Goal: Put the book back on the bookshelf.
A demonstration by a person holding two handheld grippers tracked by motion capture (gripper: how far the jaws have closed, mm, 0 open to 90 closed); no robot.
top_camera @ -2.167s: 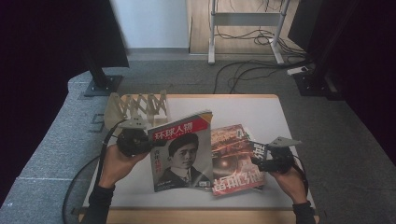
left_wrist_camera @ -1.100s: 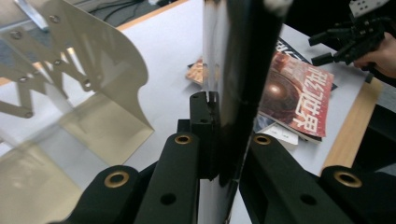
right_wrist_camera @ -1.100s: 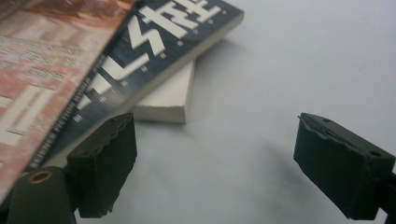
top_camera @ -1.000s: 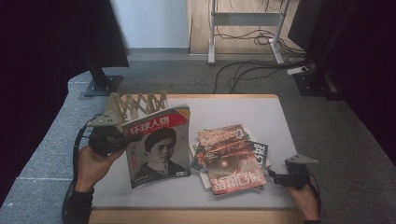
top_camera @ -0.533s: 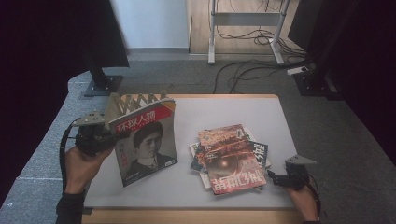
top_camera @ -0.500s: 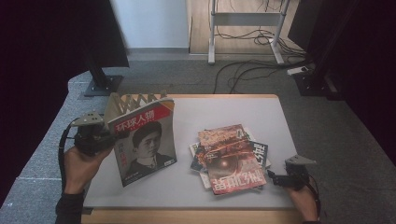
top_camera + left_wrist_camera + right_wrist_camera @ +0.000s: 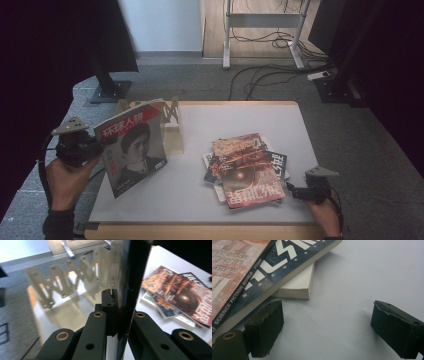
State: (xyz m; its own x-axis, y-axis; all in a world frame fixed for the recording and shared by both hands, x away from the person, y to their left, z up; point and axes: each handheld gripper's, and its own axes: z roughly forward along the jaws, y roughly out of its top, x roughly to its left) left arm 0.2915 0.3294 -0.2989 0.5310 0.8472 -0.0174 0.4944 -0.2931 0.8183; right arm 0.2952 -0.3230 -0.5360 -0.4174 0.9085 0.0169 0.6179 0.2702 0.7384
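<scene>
Left gripper (image 7: 97, 149) clamps red-topped portrait magazine (image 7: 134, 148) upright, frame left, beside wooden zigzag rack (image 7: 172, 125). Right gripper (image 7: 291, 191) wide, nothing between jaws, lower right by magazine pile (image 7: 245, 167).

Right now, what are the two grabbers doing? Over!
Left gripper shut on portrait magazine, held upright near the wooden rack. Right gripper open, empty, beside the magazine pile. Nothing blocking.

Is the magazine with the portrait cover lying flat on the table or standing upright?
Upright, slightly tilted. The magazine stands with its cover facing the camera, its left edge clamped in the left hand-held gripper, beside the wooden rack.
</scene>
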